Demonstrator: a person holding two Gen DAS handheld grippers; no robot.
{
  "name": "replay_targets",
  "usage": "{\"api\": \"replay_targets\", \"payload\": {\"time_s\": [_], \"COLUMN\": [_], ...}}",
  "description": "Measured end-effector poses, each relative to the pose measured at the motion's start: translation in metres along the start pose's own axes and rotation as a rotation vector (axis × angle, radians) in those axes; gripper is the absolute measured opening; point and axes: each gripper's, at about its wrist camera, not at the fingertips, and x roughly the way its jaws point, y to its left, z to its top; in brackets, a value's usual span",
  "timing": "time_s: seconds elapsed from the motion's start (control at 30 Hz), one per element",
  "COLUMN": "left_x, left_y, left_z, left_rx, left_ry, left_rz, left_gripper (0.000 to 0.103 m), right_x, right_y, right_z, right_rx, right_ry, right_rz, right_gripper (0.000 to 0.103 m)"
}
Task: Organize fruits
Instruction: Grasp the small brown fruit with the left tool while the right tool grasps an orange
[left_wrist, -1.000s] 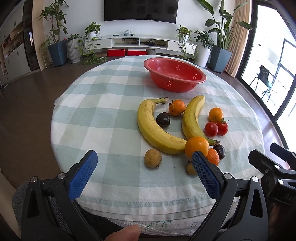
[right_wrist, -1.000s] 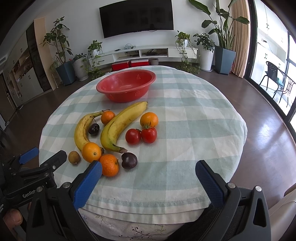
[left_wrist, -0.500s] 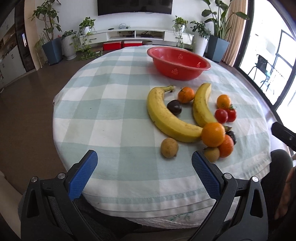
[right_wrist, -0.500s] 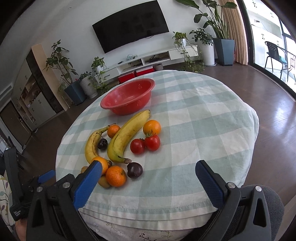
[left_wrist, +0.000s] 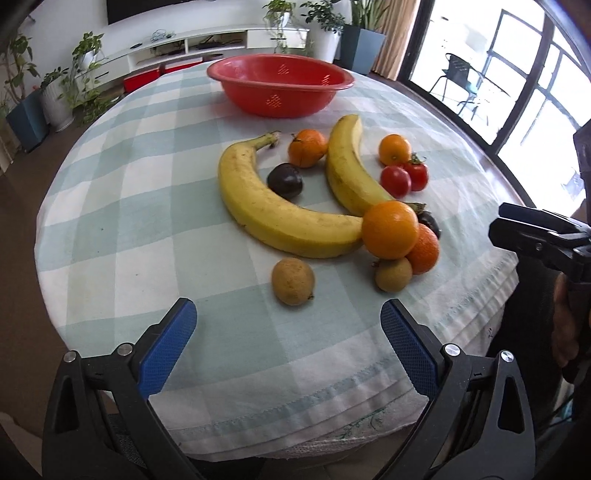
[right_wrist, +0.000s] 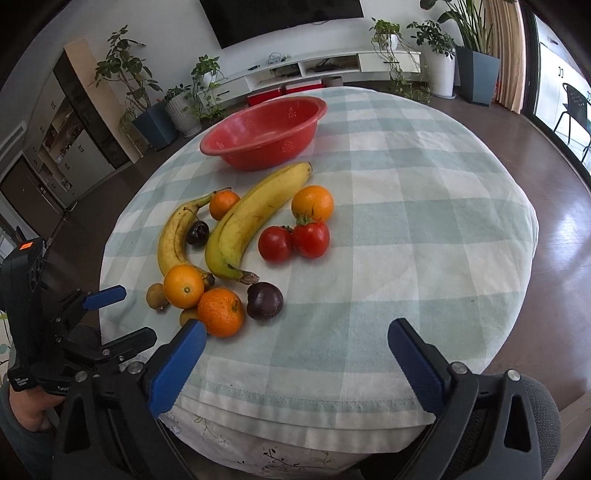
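Spread wide and empty, the left gripper (left_wrist: 288, 326) and right gripper (right_wrist: 293, 343) are held near fruit before the red basket (left_wrist: 279, 83).

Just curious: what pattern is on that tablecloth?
The tablecloth has pale green and white checks, clearest in the right wrist view.

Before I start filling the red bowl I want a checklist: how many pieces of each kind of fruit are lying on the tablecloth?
Bananas: 2
Oranges or tangerines: 4
Tomatoes: 2
Dark plums: 2
Small brown fruits: 2
Total: 12, all on the cloth; the red bowl holds none.
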Motion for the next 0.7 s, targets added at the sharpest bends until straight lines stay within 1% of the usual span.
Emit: {"api": "replay_targets", "payload": {"time_s": [0.03,0.07,0.1,0.13,0.17,0.2,0.27,0.33,0.43,0.5,0.57,0.63,0.67,0.7], "left_x": [0.001,0.002,0.004,0.006,0.01,0.013,0.017,0.02,0.023,0.026,0.027,0.028,0.028,0.028], "left_y": [0.002,0.004,0.005,0.005,0.004,0.004,0.003,0.001,0.002,0.0,-0.006,-0.01,-0.011,-0.011], "left_z": [0.002,0.004,0.006,0.007,0.009,0.01,0.012,0.013,0.018,0.021,0.02,0.02,0.021,0.02], "left_rx": [-0.005,-0.006,0.008,0.03,0.048,0.058,0.085,0.126,0.153,0.18,0.222,0.244,0.248,0.246], "left_ry": [0.002,0.005,0.011,0.022,0.039,0.056,0.074,0.081,0.088,0.098,0.102,0.103,0.103,0.101], "left_rz": [0.004,0.02,0.037,0.038,0.026,0.007,-0.018,-0.016,-0.041,-0.087,-0.108,-0.11,-0.116,-0.12], "left_gripper": [0.1,0.096,0.087,0.08,0.064,0.055,0.051,0.05,0.043,0.033,0.032,0.027,0.023,0.023], "right_x": [0.002,0.004,0.007,0.01,0.013,0.015,0.018,0.019,0.02,0.022,0.024,0.026,0.026,0.026], "right_y": [0.002,0.002,0.003,0.002,0.001,0.0,-0.004,-0.004,0.002,0.008,0.012,0.013,0.014,0.014], "right_z": [0.001,0.002,0.002,0.002,0.003,0.003,0.003,0.003,0.004,0.003,0.003,0.002,0.001,0.001], "right_rx": [-0.007,-0.011,-0.013,-0.011,-0.006,0.005,0.026,0.028,-0.009,-0.034,-0.052,-0.056,-0.056,-0.056], "right_ry": [0.004,0.013,0.025,0.035,0.045,0.052,0.062,0.06,0.055,0.061,0.07,0.078,0.078,0.078], "right_rz": [0.0,0.001,0.0,-0.002,0.001,0.009,0.035,0.057,0.049,0.047,0.051,0.061,0.065,0.067], "right_gripper": [0.101,0.101,0.1,0.096,0.094,0.089,0.085,0.078,0.071,0.067,0.062,0.057,0.056,0.056]}}
